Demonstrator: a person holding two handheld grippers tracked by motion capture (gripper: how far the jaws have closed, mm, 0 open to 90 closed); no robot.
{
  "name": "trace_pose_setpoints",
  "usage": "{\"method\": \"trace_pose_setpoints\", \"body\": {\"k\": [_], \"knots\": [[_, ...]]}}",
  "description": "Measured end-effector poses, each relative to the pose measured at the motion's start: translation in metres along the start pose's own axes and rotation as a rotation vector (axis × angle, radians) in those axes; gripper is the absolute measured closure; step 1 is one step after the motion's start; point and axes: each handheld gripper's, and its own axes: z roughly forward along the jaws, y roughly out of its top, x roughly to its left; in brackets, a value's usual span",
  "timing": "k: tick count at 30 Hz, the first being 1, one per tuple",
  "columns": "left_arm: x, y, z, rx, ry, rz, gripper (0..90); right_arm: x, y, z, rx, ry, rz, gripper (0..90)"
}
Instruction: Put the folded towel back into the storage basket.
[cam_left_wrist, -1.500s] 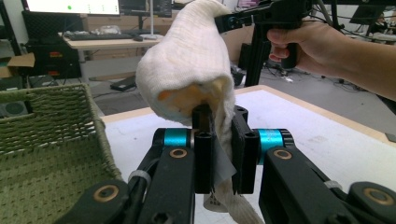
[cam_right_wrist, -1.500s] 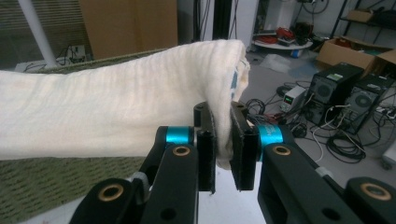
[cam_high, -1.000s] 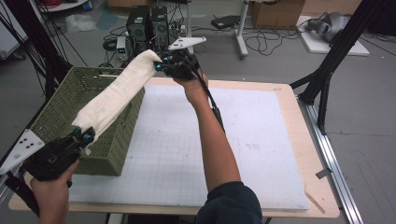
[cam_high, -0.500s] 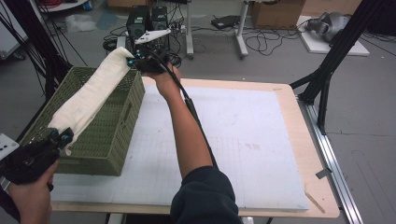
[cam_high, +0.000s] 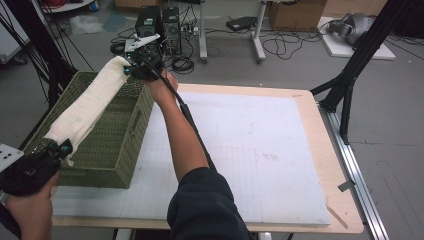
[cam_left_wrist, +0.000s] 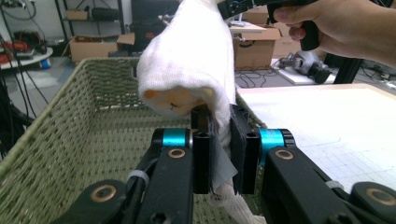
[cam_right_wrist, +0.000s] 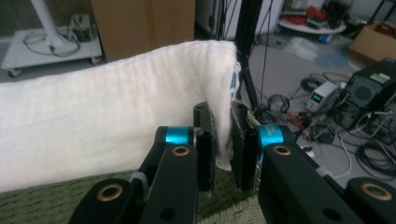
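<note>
At the near left corner of the table (cam_high: 320, 125), the left gripper (cam_high: 60, 148) has its jaws clamped on one end of the white towel (cam_high: 87, 105) — the cloth is pinched between the black pads. The towel stretches taut above the green woven basket (cam_high: 120, 145), which sits at the table's left edge. At the basket's far corner, the right gripper (cam_high: 129, 69) pinches the towel's other end, jaws closed on the cloth.
</note>
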Motion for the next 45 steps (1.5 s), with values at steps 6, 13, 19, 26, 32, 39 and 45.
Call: {"method": "trace_pose_setpoints", "body": {"k": [6,13,19,26,32,39,45], "knots": [[0.013,-0.003,0.001,0.048,0.106,-0.105,40.8,0.01,0.0,0.022,0.035,-0.036,0.013,55.7],[0.007,0.005,-0.003,-0.005,0.087,-0.095,31.4,0.003,-0.006,0.005,0.037,-0.024,0.033,48.6],[-0.003,0.006,0.005,-0.004,-0.016,-0.1,31.2,-0.013,-0.019,-0.031,0.019,-0.017,0.055,45.2],[-0.019,0.009,0.014,-0.034,-0.135,-0.114,22.6,-0.024,-0.036,-0.083,-0.005,-0.021,0.084,32.1],[-0.04,0.012,0.023,-0.026,-0.24,-0.063,18.6,-0.032,-0.047,-0.13,0.003,-0.063,0.073,20.5],[-0.066,0.011,0.036,-0.034,-0.387,-0.043,20.5,-0.04,-0.069,-0.185,-0.007,-0.08,0.093,19.2],[-0.092,0.008,0.052,-0.017,-0.449,-0.011,19.8,-0.042,-0.095,-0.224,0.004,-0.106,0.097,17.8]]}}
